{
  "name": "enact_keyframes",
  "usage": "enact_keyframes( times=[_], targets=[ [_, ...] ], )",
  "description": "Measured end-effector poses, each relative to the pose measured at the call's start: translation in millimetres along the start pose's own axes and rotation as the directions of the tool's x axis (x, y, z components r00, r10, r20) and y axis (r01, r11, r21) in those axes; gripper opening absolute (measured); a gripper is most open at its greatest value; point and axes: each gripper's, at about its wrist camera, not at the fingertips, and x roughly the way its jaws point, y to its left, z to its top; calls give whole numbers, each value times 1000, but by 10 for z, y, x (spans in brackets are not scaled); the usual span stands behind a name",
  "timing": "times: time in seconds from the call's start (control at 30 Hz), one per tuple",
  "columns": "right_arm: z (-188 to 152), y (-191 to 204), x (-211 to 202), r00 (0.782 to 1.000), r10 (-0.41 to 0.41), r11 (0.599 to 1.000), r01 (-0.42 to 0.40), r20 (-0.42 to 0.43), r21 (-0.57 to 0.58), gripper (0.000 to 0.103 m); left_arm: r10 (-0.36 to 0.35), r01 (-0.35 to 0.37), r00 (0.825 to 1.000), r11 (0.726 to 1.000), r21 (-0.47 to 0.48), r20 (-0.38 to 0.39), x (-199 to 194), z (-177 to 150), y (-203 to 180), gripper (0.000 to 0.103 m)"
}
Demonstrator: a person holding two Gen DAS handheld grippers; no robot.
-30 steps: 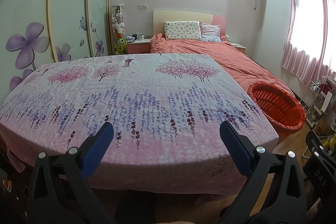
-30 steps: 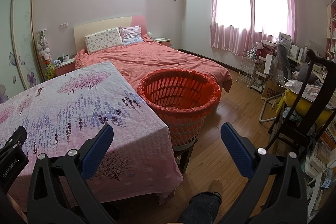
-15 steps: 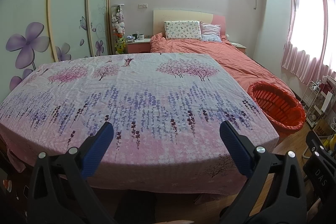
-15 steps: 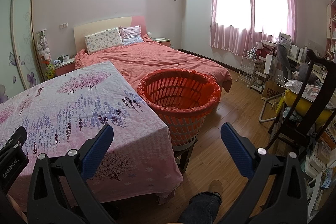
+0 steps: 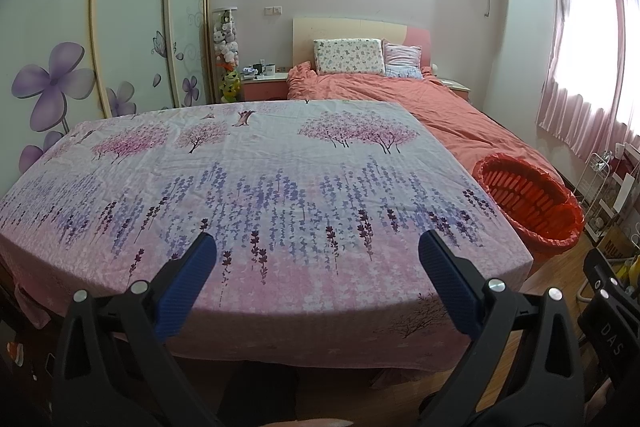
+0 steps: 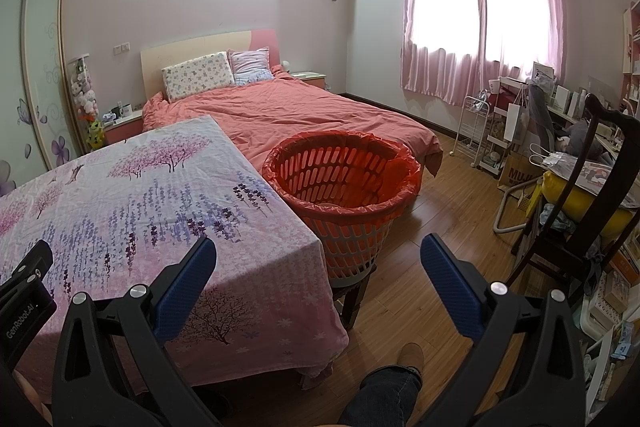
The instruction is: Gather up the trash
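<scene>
Left tongs [image 5: 316,255] gape wide and hold nothing, low in frame over the flower-print surface [image 5: 260,195]. Right tongs [image 6: 318,259] are spread wide too, with the red-lined basket [image 6: 344,187] at centre frame, touching the surface's right edge.

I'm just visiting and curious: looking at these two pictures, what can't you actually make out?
- Bottom of the red-lined basket: in the right wrist view its own near wall hides it, so any trash inside is unseen.
- Under the floral-clothed table: the hanging cloth hides it in both views.
- Items on the nightstand: too small in the left wrist view.
- Desk clutter: distorted and cut off at the right wrist view's edge.
</scene>
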Motion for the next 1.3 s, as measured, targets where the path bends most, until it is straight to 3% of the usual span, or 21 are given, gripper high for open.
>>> enact_keyframes(
  times=[1.3],
  targets=[
    [-13, 7, 5, 1000, 2, 1000, -2, -4, -3, 101, 1, 0, 1000, 1000, 2, -7, 14, -18, 6, 99]
  ],
)
